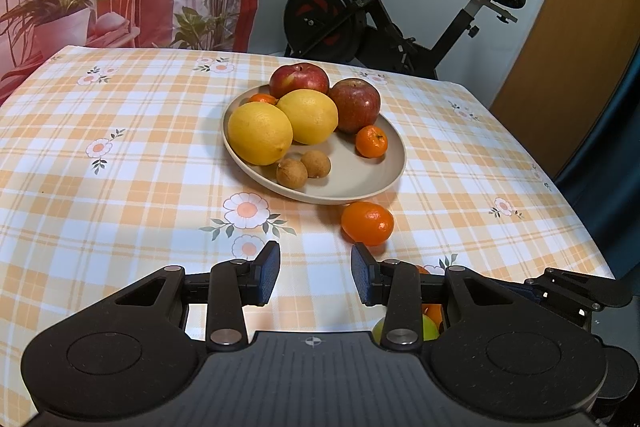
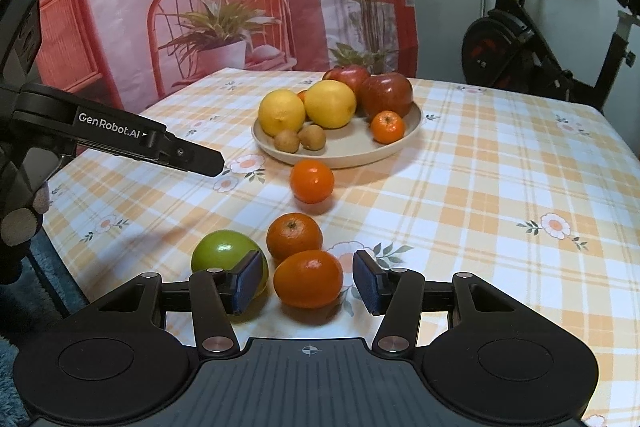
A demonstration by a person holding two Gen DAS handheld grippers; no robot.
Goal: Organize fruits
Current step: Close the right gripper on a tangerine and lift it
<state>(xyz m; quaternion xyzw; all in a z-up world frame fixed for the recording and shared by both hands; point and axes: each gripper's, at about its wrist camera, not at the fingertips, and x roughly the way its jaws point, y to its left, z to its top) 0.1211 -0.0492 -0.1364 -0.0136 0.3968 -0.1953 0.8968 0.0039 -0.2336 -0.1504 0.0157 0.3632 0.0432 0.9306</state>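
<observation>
A beige plate (image 1: 360,183) (image 2: 360,147) holds two yellow citrus fruits, two red apples, small tangerines and two small brown fruits. On the cloth in front of it lie three tangerines and a green apple (image 2: 218,251). My right gripper (image 2: 308,281) is open around the nearest tangerine (image 2: 308,279), a thin gap showing at each pad. Another tangerine (image 2: 294,235) sits just behind it, and the third (image 2: 312,181) (image 1: 367,223) lies near the plate. My left gripper (image 1: 315,273) is open over bare cloth, with nothing between its fingers. It shows at the left (image 2: 214,163) in the right wrist view.
The table wears an orange plaid cloth with flowers (image 1: 120,147). An exercise bike (image 1: 380,11) stands behind the far edge, beside a printed backdrop (image 2: 200,7). The table's right edge (image 1: 580,227) drops off near a dark curtain.
</observation>
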